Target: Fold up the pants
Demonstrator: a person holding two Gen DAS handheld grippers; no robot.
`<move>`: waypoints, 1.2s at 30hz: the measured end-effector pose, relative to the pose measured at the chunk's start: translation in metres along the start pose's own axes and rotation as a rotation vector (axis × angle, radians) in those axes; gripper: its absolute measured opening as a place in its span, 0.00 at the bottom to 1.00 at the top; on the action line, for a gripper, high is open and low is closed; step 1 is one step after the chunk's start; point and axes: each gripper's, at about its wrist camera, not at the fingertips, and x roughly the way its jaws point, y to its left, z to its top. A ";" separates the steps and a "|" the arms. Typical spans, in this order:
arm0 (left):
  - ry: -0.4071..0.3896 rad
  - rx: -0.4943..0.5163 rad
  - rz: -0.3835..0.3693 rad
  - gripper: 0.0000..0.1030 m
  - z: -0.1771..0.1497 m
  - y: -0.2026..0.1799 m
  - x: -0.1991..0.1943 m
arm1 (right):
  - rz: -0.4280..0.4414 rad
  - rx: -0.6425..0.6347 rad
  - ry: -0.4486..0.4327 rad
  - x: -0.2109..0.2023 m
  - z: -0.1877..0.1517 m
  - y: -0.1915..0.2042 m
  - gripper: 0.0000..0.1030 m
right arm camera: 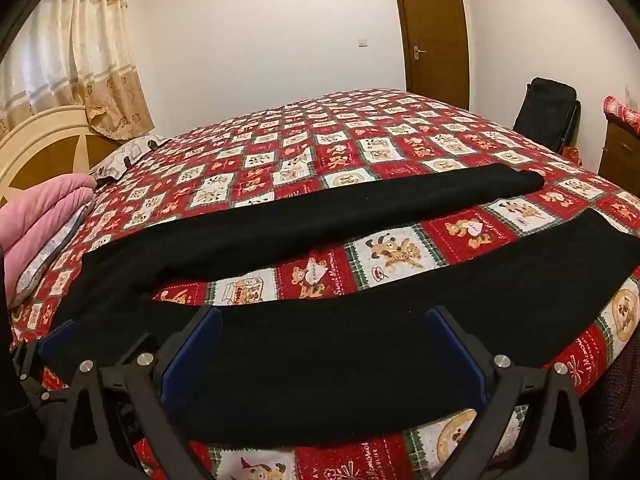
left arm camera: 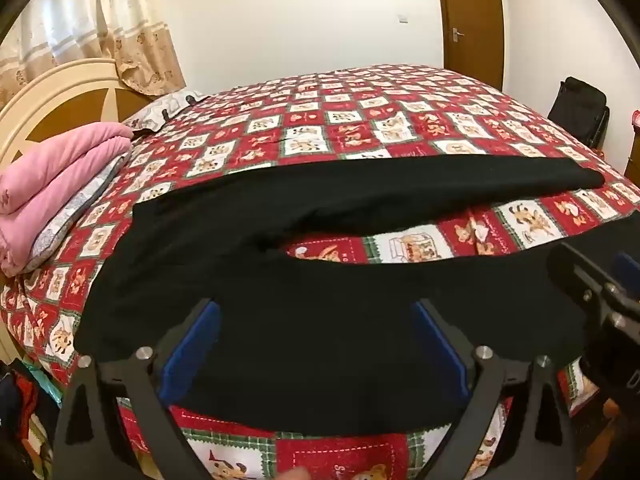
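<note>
Left gripper (left arm camera: 316,344) is being held wide open, tilted down over the near part of the black pants (left arm camera: 320,216), blue pads (left arm camera: 192,348) on either side of the cloth with nothing pinched; whether the fingertips are touching the fabric cannot be told. Right gripper (right arm camera: 324,352) is likewise being held spread wide, tilted down over the near leg of the pants (right arm camera: 304,216), nothing clamped between its blue pads (right arm camera: 192,352). Each gripper is being seen at the edge of the other's view: right one (left arm camera: 600,300) at the far right, left one (right arm camera: 52,344) at the lower left.

Pants are being laid flat across the near side of the bed, on the red-and-white teddy-bear quilt (left arm camera: 360,128), waist toward the left, two legs spread apart to the right with a strip of quilt showing between them. A folded pink blanket (left arm camera: 60,176) is being kept on a pillow (left arm camera: 80,208) at the left, by the cream headboard (left arm camera: 48,96). A brown door (right arm camera: 432,36) and a black bag (right arm camera: 548,112) are being seen beyond the bed.
</note>
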 end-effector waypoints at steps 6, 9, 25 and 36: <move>0.044 -0.128 -0.101 0.96 -0.017 0.020 0.000 | 0.006 0.011 -0.015 0.000 -0.003 0.000 0.99; 0.073 -0.143 -0.127 0.96 -0.029 0.021 -0.003 | -0.009 -0.002 -0.007 -0.001 -0.001 0.001 0.99; 0.015 -0.180 -0.065 0.97 -0.025 0.041 -0.008 | -0.007 -0.010 -0.032 -0.006 -0.001 0.003 0.99; 0.044 -0.157 -0.018 0.97 -0.031 0.046 0.002 | -0.001 -0.020 -0.022 -0.005 -0.004 0.007 0.99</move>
